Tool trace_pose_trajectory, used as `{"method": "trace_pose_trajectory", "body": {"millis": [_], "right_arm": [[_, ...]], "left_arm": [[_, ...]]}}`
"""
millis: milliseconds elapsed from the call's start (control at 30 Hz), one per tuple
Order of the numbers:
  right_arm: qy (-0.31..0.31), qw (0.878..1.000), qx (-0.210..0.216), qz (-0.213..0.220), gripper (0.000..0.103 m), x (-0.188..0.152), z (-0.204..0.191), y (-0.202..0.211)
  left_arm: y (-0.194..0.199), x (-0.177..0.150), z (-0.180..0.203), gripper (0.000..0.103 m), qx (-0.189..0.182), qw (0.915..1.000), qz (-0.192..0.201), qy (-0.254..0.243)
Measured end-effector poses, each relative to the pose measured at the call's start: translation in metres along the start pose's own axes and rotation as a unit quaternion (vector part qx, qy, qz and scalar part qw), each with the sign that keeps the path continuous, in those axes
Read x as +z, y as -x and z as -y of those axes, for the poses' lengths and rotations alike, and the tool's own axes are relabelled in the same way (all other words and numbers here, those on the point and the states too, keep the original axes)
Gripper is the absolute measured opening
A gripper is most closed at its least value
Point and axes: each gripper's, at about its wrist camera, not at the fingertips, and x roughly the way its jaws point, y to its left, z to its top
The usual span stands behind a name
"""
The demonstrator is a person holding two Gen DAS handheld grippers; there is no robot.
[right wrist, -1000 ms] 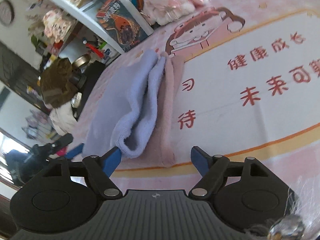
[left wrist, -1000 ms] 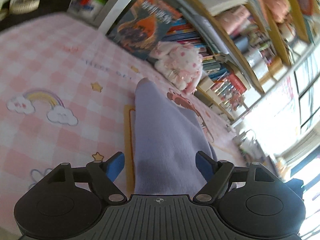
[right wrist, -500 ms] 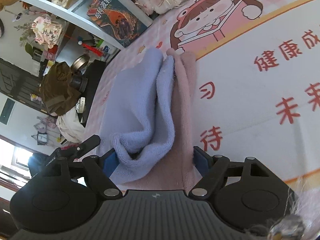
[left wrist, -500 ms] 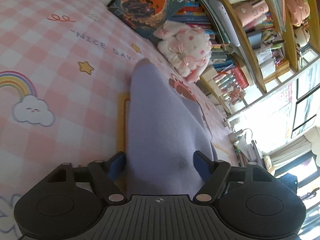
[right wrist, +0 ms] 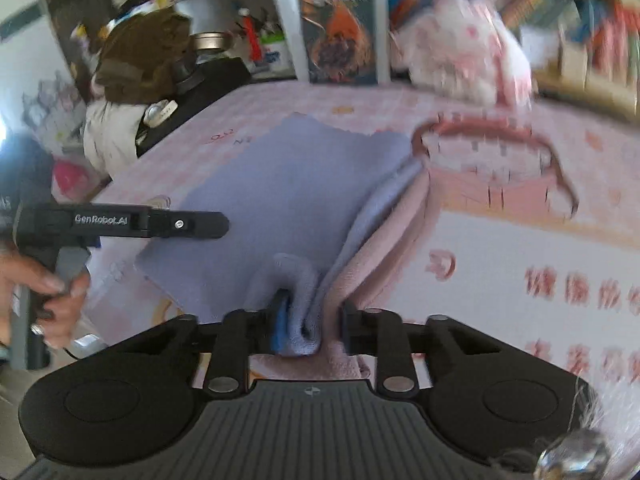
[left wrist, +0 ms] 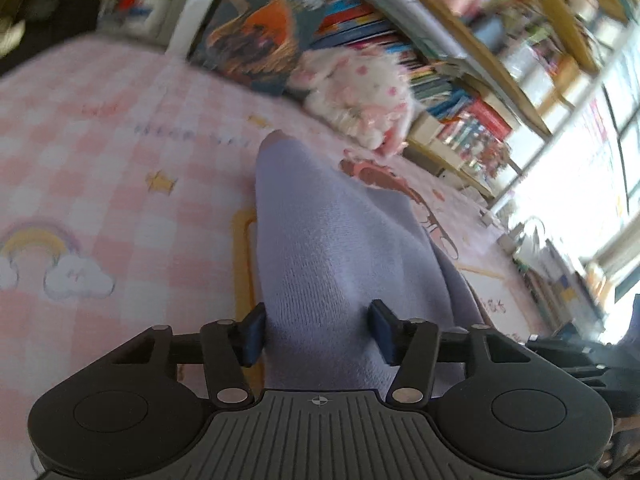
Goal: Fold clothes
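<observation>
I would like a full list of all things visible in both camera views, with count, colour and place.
towel: one, lilac with pink underside, partly folded on the bed cover
bed cover: one, pink checked with cartoon prints, beneath everything
plush toy: one, white and pink, by the bookshelf
large book: one, orange and dark cover, leaning at the shelf
bookshelf: one, wooden, full of books
left gripper: black, blue pads, closed on the towel
right gripper: black, closed on the towel edge
hand: one, holding the left gripper's handle
</observation>
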Motion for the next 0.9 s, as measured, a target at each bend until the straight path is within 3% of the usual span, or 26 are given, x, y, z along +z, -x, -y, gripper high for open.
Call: {"method": "trace_pose_trajectory", "body": {"millis": [133,200,433,500,633,800,900], "right_arm": [[-0.103,0.993,0.054,-0.001,0.042,0.002,0.033,0.013],[-0.128,0.989,0.067,0.005,0.051,0.001,0.045,0.025],[-0.206,0.973,0.096,0.042,0.062,0.005,0.066,0.060],[-0.230,0.968,0.091,0.045,0.067,0.009,0.069,0.054],[-0.270,0.958,0.094,0.022,0.067,0.014,0.076,0.022],[-0.276,0.958,0.078,-0.019,0.067,0.016,0.074,-0.015],[-0.259,0.962,0.084,-0.034,0.063,0.013,0.067,-0.028]], "left_arm": [[0.010,0.002,-0.019,0.065,-0.023,0.9987,-0.008,0.045],[0.016,0.003,-0.026,0.066,-0.026,0.9979,-0.004,0.059],[0.017,0.007,-0.034,0.066,-0.037,0.9963,-0.010,0.077],[0.014,0.008,-0.033,0.066,-0.040,0.9960,-0.015,0.078],[-0.003,0.012,-0.033,0.066,-0.057,0.9931,-0.033,0.098],[-0.020,0.012,-0.029,0.067,-0.062,0.9914,-0.050,0.104],[-0.022,0.012,-0.015,0.065,-0.044,0.9957,-0.050,0.065]]}}
